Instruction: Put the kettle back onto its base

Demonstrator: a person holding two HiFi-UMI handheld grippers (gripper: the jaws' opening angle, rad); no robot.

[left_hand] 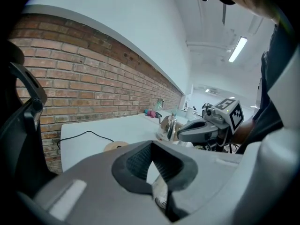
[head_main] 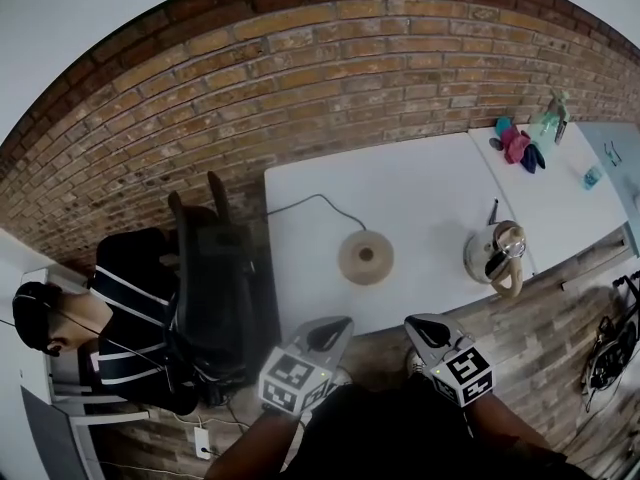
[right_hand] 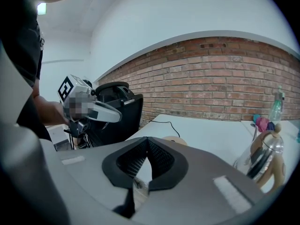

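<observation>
The left claw (left_hand: 153,144) is closed: its two dark pads meet at the tip, leaving only a small notch between them, and nothing sits in it. The right claw (right_hand: 147,139) is closed in the same way and is also empty. Neither touches anything.

In the head view the two are held side by side at 6 o'clock. The left claw (head_main: 338,326) points toward 1 o'clock and the right claw (head_main: 418,326) toward 11 o'clock, so their tips lean in toward each other. A bare forearm runs down from each to the bottom of the picture. Both tips sit at about the near edge of the white tabletop (head_main: 420,203), and their bodies are over the floor (head_main: 520,313).

The kettle (head_main: 497,253) stands upright on the tabletop at 2 o'clock from the right claw, close to the near right corner and off its base. The base (head_main: 365,257), a round tan disc, lies at 9 o'clock from the kettle and well apart from it, at 12 to 1 o'clock from the left claw. Its cord (head_main: 305,200) runs off toward 10 o'clock to the left edge.

The tabletop between the base and the kettle is bare. A brick wall (head_main: 330,88) closes the far side at 12 o'clock. A black chair (head_main: 215,278) stands just beside the left edge at 9 o'clock, and a seated person (head_main: 130,338) is beyond it.
</observation>
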